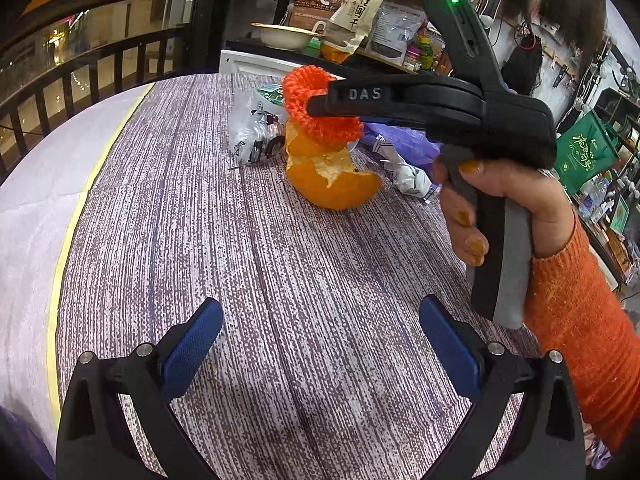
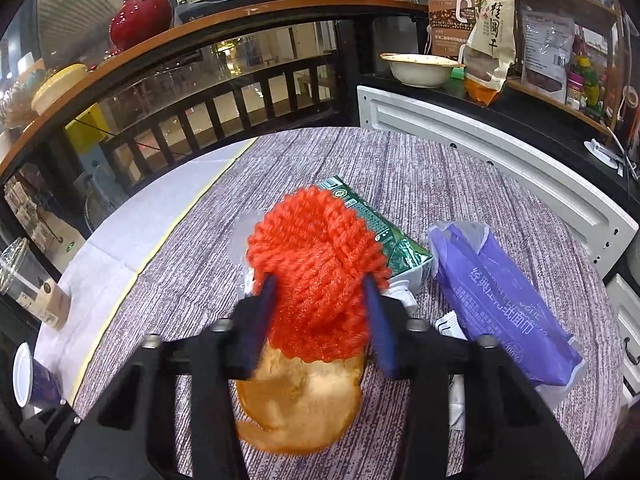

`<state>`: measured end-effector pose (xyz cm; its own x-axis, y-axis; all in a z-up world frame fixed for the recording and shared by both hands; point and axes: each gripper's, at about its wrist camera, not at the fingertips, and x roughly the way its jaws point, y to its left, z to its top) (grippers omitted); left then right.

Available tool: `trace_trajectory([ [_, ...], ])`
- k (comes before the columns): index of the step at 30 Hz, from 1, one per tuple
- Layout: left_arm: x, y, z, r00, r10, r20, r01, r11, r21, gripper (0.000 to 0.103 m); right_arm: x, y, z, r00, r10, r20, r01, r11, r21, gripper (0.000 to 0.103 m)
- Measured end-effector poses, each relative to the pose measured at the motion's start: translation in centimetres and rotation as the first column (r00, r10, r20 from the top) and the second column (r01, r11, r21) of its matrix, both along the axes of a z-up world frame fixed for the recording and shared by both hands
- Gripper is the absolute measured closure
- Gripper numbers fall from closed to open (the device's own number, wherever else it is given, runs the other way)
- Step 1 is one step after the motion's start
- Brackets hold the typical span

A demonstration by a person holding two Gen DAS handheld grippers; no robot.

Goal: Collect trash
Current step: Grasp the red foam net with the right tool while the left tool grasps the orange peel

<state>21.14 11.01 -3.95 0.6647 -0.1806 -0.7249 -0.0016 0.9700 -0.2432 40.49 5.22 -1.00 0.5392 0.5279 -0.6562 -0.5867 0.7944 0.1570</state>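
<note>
My right gripper (image 2: 320, 304) is shut on an orange knitted yarn piece (image 2: 316, 276) and holds it just above an orange peel (image 2: 300, 408). In the left wrist view the right gripper (image 1: 320, 108) holds the yarn piece (image 1: 304, 92) over the peel (image 1: 332, 180), which lies on the table. My left gripper (image 1: 320, 344) is open and empty, low over the table's near side. A green carton (image 2: 376, 228), a purple tissue pack (image 2: 500, 304) and a clear plastic wrapper (image 1: 252, 132) lie behind the peel.
The table has a purple-grey streaked cloth (image 1: 280, 280) with a white border (image 1: 32, 208) on the left. A white cabinet (image 2: 500, 168) stands at the far right edge. A dark railing (image 2: 200, 104) runs behind. Two cups (image 2: 24, 276) stand at the left.
</note>
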Motion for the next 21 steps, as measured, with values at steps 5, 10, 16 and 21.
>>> trace_trajectory([
  [5, 0.7, -0.2, 0.2, 1.000, 0.004, 0.003, -0.004, 1.000, -0.004, 0.006, -1.2, -0.7, 0.8, 0.998, 0.025, 0.053, -0.025, 1.000, 0.010, 0.083],
  [10, 1.5, -0.5, 0.4, 1.000, 0.000, 0.018, 0.000, 1.000, 0.024, 0.006, -2.9, -2.6, 2.8, 0.997, 0.024, 0.079, -0.030, 0.997, 0.073, 0.083],
  [16, 3.4, -0.2, 0.9, 1.000, 0.011, 0.029, -0.012, 0.999, 0.032, 0.006, -5.3, -7.0, 4.7, 0.993, -0.022, 0.114, 0.010, 0.994, 0.106, 0.083],
  [21, 5.4, -1.3, 0.9, 0.999, -0.004, 0.038, 0.001, 0.997, 0.078, 0.006, -6.6, -11.0, 5.0, 0.989, -0.079, 0.123, 0.064, 0.991, 0.119, 0.083],
])
